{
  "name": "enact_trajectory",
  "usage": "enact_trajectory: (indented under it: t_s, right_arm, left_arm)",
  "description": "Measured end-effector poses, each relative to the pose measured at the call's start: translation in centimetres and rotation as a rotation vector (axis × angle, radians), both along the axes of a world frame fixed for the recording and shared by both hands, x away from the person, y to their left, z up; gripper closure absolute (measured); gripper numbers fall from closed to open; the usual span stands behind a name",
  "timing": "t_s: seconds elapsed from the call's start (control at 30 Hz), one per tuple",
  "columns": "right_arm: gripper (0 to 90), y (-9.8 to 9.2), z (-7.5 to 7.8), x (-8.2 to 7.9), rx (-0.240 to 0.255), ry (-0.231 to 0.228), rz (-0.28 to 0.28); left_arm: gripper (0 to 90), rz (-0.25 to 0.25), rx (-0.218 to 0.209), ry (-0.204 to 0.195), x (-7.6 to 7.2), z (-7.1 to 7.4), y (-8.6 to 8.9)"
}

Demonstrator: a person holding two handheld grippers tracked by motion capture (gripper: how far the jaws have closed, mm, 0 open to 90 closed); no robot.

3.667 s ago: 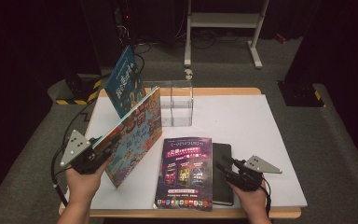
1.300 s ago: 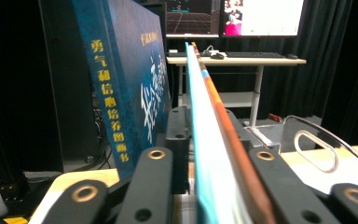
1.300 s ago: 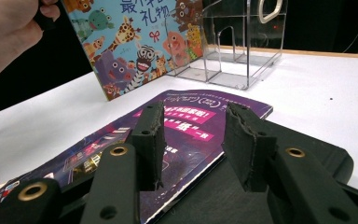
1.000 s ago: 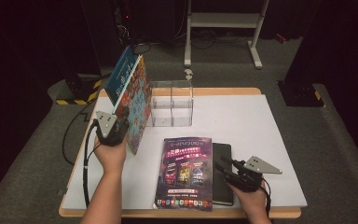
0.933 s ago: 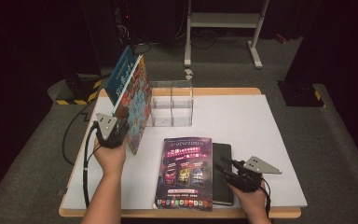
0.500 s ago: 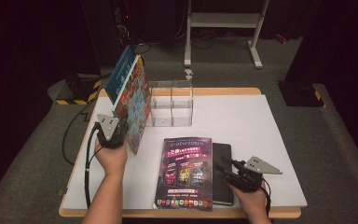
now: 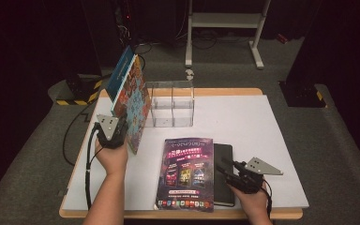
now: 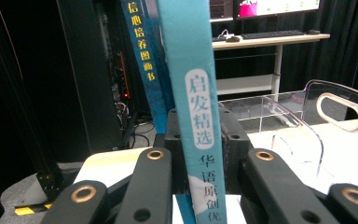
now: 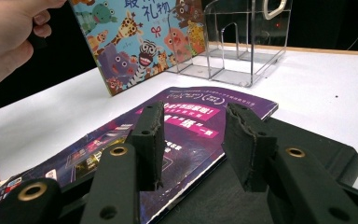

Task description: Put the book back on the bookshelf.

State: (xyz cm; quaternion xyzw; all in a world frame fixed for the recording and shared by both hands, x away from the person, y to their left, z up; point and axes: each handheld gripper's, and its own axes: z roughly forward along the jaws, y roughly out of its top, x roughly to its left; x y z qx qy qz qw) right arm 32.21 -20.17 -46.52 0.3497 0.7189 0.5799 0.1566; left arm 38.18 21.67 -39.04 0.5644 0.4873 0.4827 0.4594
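Left gripper [image 7: 115, 136] clamped on picture book [image 7: 133, 105], upright at tabletop's left edge beside clear rack [image 7: 171, 105]; not slotted yet. Right gripper [image 7: 229, 171] part-open, empty, over purple magazine [image 7: 185, 171] and black notebook [image 7: 222, 159], both still flat near front edge

Picture book [image 7: 132, 101] upright left of rack [image 7: 171, 104]; magazine [image 7: 186, 171] overlaps notebook [image 7: 224, 176] in front.

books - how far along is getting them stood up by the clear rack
Done: one blue book leans upright left of the clear rack. In hand: the left gripper is shut on the animal picture book, holding it upright beside the first. Left: the purple magazine and black notebook lie flat, with the right gripper open over them.
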Motion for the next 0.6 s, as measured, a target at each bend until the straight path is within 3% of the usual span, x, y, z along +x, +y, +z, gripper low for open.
enact_trajectory:
  t_s: [0.37,0.6]
  right_arm:
    - [57.5,0.02,-0.02,0.03,-0.003,0.0,0.002]
    - [55.3,0.12,-0.07,0.07,-0.012,0.0,0.003]
  left_arm:
    - [75.5,0.019,0.002,-0.005,-0.15,-0.15,-0.05]
    - [63.3,-0.003,-0.041,0.005,-0.74,-0.4,0.43]
